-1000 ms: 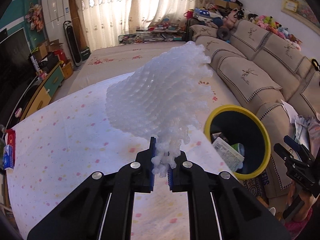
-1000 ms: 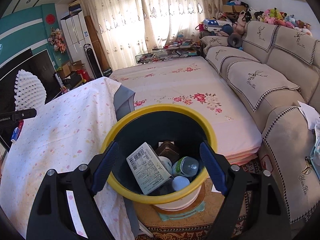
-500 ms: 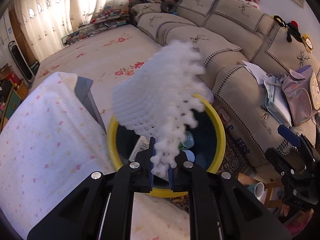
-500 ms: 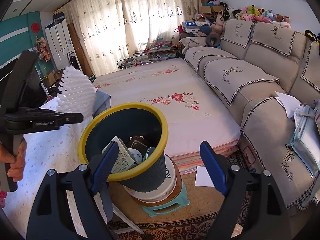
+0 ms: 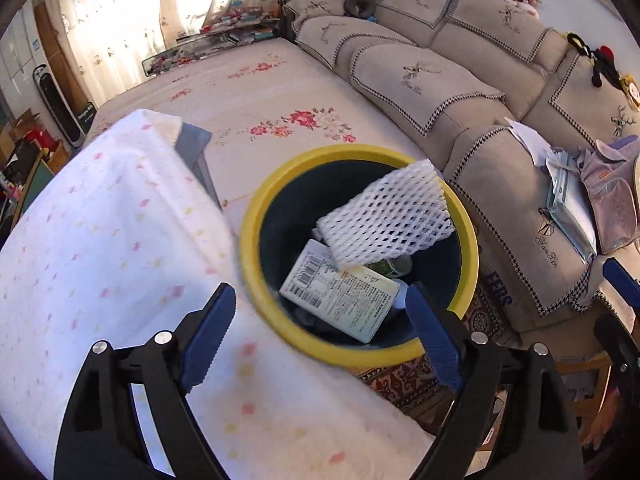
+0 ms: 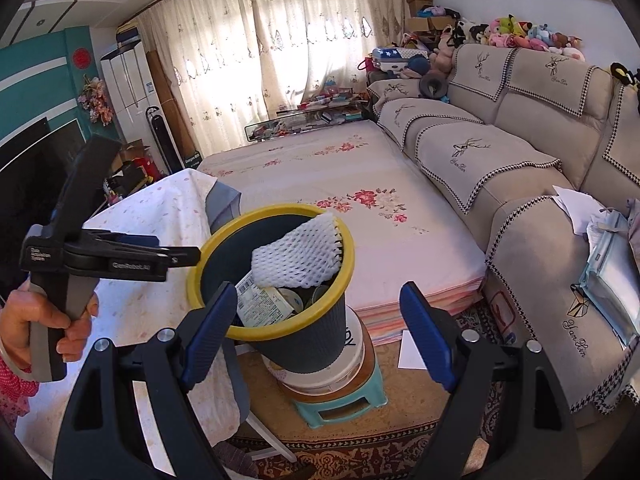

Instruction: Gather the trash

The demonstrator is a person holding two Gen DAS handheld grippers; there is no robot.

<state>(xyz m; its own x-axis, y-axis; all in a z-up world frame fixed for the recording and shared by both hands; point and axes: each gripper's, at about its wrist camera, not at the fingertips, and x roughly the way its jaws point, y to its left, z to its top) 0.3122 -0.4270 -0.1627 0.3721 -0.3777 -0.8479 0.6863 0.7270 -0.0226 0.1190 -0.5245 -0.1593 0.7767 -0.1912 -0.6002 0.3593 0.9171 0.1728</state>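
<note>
A white foam net sleeve [image 5: 386, 216] lies inside the yellow-rimmed dark trash bin [image 5: 256, 280], leaning on its far rim, over a white carton [image 5: 340, 296] and other trash. My left gripper [image 5: 320, 336] is open and empty just above the bin's near rim. In the right wrist view the foam net [image 6: 300, 258] rests in the bin [image 6: 316, 354], the left gripper [image 6: 182, 256] hovers at the bin's left rim, and my right gripper [image 6: 316, 336] is open and empty in front of the bin.
A table with a white spotted cloth [image 5: 100, 240] stands left of the bin. The bin sits on a white bucket and a teal stool [image 6: 340, 396]. A floral mattress [image 6: 360, 184] lies behind, a beige sofa [image 6: 520, 160] at right.
My left gripper opened and let go of the foam net, which dropped into the bin. My right gripper stayed open and drew back a little.
</note>
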